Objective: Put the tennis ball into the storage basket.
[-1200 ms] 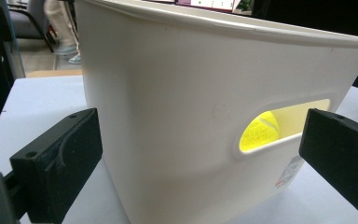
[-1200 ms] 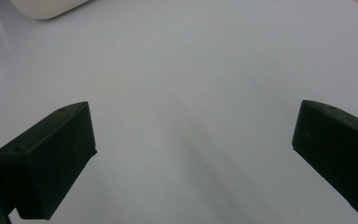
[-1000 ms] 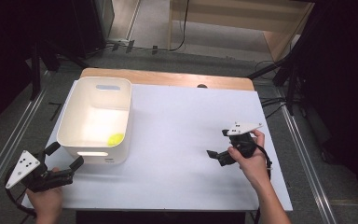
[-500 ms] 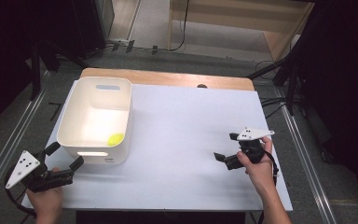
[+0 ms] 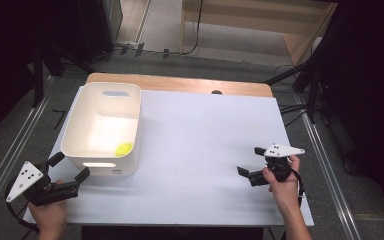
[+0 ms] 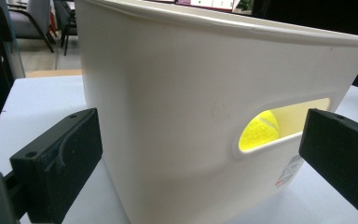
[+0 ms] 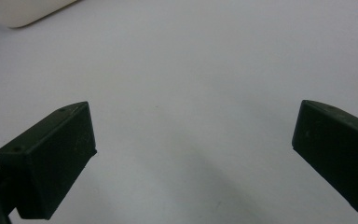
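The white bin (image 5: 102, 131) stands on the far-left part of the white table (image 5: 205, 150) and serves as the landmark here. A yellow-green tennis ball (image 5: 125, 148) lies inside it, at the near right corner of its floor; in the left gripper view the ball (image 6: 259, 131) shows through the handle slot in the bin's (image 6: 205, 93) near wall. My left gripper (image 5: 70, 175) sits just in front of the bin's near left corner, jaws spread wide and holding nothing (they flank the wall without touching it). My right gripper (image 5: 250, 162) rests well to the right of the bin, over bare table (image 7: 191, 70), also wide open and empty. I judge the placing done, with only the withdrawal of both hands left.
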Demonstrator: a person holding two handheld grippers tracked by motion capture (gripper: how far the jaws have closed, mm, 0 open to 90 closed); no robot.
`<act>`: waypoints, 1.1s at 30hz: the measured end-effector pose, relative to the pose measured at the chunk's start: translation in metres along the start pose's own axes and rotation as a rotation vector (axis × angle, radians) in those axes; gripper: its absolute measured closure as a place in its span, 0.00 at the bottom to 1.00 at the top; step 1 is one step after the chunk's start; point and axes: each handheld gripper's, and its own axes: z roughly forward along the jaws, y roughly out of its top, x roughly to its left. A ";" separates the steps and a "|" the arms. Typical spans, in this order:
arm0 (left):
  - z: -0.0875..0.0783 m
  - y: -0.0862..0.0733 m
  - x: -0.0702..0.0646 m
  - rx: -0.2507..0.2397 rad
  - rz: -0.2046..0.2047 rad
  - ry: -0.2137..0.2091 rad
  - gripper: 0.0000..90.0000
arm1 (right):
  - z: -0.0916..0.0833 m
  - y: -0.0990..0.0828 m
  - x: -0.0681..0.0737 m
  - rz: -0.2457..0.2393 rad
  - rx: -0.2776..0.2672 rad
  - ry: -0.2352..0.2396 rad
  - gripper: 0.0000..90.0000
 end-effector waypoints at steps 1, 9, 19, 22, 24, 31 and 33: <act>0.000 0.000 0.000 0.000 0.000 0.000 0.00 | -0.001 -0.002 -0.001 0.001 -0.006 -0.003 0.00; 0.000 0.000 0.000 0.000 0.001 0.001 0.00 | -0.008 -0.015 -0.005 0.026 -0.045 -0.022 0.00; 0.000 0.000 0.000 0.000 0.001 0.001 0.00 | -0.020 -0.034 -0.011 0.042 -0.105 -0.050 0.00; -0.001 0.000 0.000 -0.001 -0.001 0.001 0.00 | -0.023 -0.039 -0.012 0.048 -0.131 -0.058 0.00; -0.001 0.000 0.000 -0.001 -0.001 0.001 0.00 | -0.026 -0.043 -0.012 0.050 -0.142 -0.059 0.00; -0.001 0.000 0.001 -0.003 -0.003 -0.001 0.00 | -0.035 -0.060 -0.016 0.066 -0.188 -0.071 0.00; -0.001 0.000 0.001 -0.002 -0.003 -0.001 0.00 | -0.038 -0.066 -0.019 0.075 -0.219 -0.059 0.00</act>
